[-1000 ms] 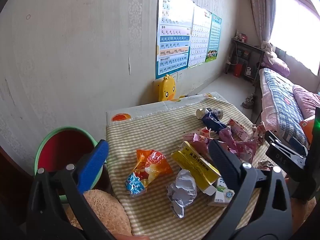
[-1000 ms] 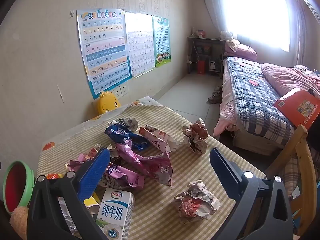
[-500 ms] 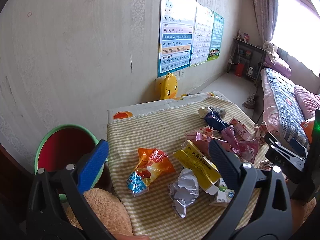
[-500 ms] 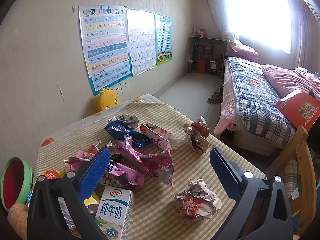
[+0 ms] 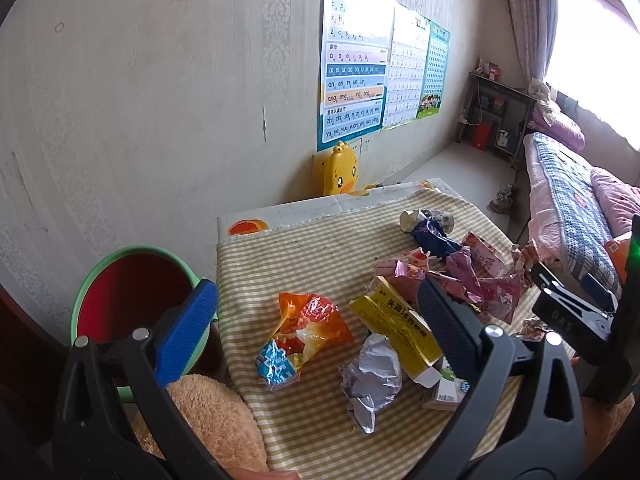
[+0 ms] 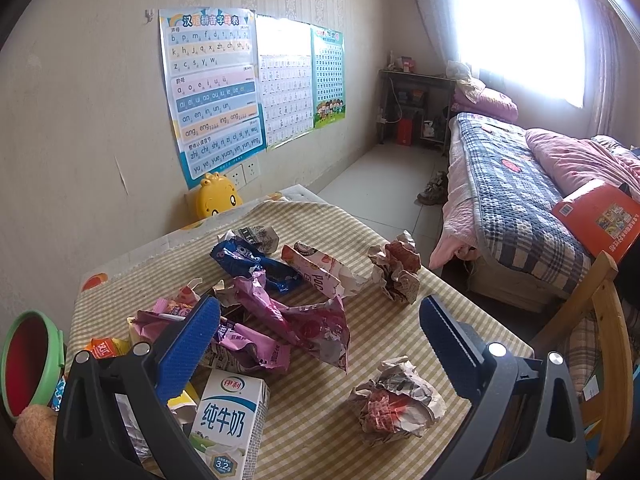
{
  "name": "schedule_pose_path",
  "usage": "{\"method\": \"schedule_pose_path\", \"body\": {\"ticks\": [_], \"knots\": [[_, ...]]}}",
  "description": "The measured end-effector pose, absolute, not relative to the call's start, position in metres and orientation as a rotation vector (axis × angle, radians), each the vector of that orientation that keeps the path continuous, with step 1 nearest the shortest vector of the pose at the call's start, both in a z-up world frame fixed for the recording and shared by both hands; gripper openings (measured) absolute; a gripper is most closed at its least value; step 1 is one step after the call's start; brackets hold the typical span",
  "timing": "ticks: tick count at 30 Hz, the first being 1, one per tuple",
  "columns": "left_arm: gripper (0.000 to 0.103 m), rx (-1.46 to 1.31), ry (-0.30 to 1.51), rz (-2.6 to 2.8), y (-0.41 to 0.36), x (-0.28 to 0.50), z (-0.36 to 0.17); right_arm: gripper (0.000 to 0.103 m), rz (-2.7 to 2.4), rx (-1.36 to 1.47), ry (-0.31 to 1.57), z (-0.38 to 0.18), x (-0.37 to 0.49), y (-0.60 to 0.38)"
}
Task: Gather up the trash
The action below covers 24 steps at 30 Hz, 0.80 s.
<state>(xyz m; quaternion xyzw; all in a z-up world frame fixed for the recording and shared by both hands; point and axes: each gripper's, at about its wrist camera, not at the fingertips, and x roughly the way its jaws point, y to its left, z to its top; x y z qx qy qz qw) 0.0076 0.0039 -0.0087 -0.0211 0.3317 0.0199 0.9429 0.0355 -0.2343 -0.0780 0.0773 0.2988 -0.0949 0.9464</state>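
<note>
Hidden: the milk carton (image 5: 446, 390) is mostly covered in the left view by the yellow box (image 5: 394, 330) and the tongs' finger; the right view shows its front (image 6: 224, 420) in full.
Cut off: the plush toy (image 5: 208, 420) at the worktop's near-left corner runs out of frame.
Bin: the green-rimmed bin (image 5: 132, 300) with a red inside stands off the worktop's left edge; no contents can be made out.
Trash: an orange snack bag (image 5: 304, 326) and a foil scrap (image 5: 372, 380) lie near the left edge, pink wrappers (image 6: 288, 328) in the middle, and a crumpled paper ball (image 6: 394, 400) near the front-right edge.
Open room: bare checked cloth on the worktop (image 5: 304, 252) along the far-left part.
Left tongs (image 5: 316, 316): released, holding nothing, above the orange bag.
Right tongs (image 6: 320, 326): released, holding nothing.
</note>
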Motion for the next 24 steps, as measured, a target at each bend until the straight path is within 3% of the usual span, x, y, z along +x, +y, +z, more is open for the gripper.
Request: {"method": "schedule_pose_path", "body": {"ticks": [24], "knots": [[0.098, -0.046, 0.685, 0.052, 0.0053, 0.0094, -0.0116, 0.095, -0.195, 0.149, 0.621, -0.0808, 0.036, -0.2329]]}}
